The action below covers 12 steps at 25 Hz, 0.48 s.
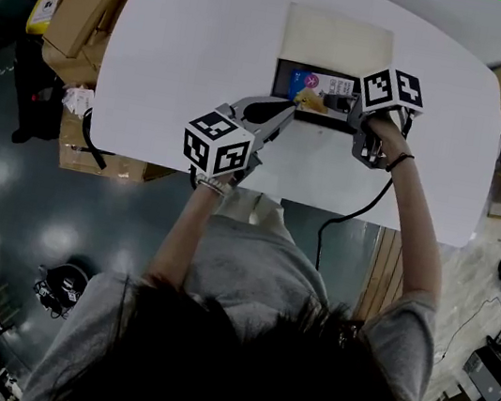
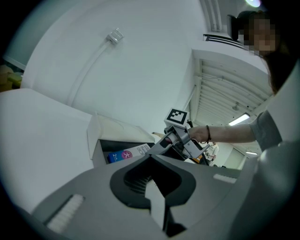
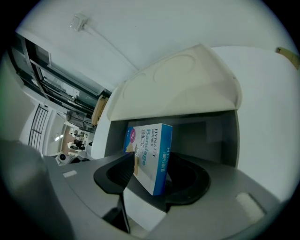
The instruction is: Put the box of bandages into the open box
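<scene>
The person's dark hair (image 1: 250, 376) fills the bottom of the head view, and both forearms reach out over the white tabletop (image 1: 188, 61). On it sits one open box (image 1: 285, 69), a dark tray whose cream lid (image 1: 336, 40) is folded back flat behind it. Inside the tray there is one box of bandages (image 3: 150, 157), white and blue with a pink mark, standing on edge and tilted in the left part of the cavity. There are two tools. The right tool (image 1: 343, 101) points steeply down into the tray with its jaws spread. The box of bandages stands between them, with a gap showing along its right side, so it is not being squeezed. The left tool (image 1: 290, 108) lies low at the tray's near left corner, its jaws pressed together on nothing. Whether its tip touches the tray wall cannot be told. A black cable (image 1: 353, 212) trails from the right tool over the near edge of the tabletop. Brown cardboard cartons (image 1: 82, 14) are stacked on the floor to the left.
</scene>
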### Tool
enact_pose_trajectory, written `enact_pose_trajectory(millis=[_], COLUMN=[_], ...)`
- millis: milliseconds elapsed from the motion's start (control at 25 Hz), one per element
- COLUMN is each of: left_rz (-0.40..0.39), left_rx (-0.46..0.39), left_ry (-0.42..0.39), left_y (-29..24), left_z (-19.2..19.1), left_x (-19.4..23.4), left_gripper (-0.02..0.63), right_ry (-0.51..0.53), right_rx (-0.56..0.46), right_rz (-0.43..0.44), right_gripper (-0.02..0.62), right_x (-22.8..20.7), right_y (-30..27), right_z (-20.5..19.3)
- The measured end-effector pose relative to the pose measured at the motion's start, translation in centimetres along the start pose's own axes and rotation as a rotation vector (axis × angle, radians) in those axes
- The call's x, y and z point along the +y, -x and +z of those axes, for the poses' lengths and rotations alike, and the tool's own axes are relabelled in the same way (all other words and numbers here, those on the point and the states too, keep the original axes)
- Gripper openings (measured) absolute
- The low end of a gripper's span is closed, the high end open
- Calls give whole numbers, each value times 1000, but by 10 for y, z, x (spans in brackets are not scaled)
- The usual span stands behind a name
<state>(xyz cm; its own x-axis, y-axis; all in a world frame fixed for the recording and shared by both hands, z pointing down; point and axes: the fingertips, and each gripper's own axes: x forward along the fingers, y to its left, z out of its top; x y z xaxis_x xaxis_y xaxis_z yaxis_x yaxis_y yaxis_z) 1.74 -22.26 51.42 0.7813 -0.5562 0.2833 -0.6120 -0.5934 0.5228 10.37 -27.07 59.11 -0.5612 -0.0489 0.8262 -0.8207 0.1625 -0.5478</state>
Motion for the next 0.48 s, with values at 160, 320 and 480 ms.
enact_pose_trajectory(millis=[160, 320, 480], left_rz=[-2, -5, -9], left_rx=[1, 5, 10], left_ry=[-1, -4, -7], left_y=[0, 0, 0], left_z=[0, -2, -4], left_x=[-1, -2, -4], left_gripper=[-6, -6, -6], right_ry=[32, 65, 86], right_rx=[12, 31, 42], right_rz=[-50, -103, -134], right_gripper=[268, 290, 302], right_x=[-4, -8, -10], right_y=[-3, -8, -10], right_z=[-2, -4, -6])
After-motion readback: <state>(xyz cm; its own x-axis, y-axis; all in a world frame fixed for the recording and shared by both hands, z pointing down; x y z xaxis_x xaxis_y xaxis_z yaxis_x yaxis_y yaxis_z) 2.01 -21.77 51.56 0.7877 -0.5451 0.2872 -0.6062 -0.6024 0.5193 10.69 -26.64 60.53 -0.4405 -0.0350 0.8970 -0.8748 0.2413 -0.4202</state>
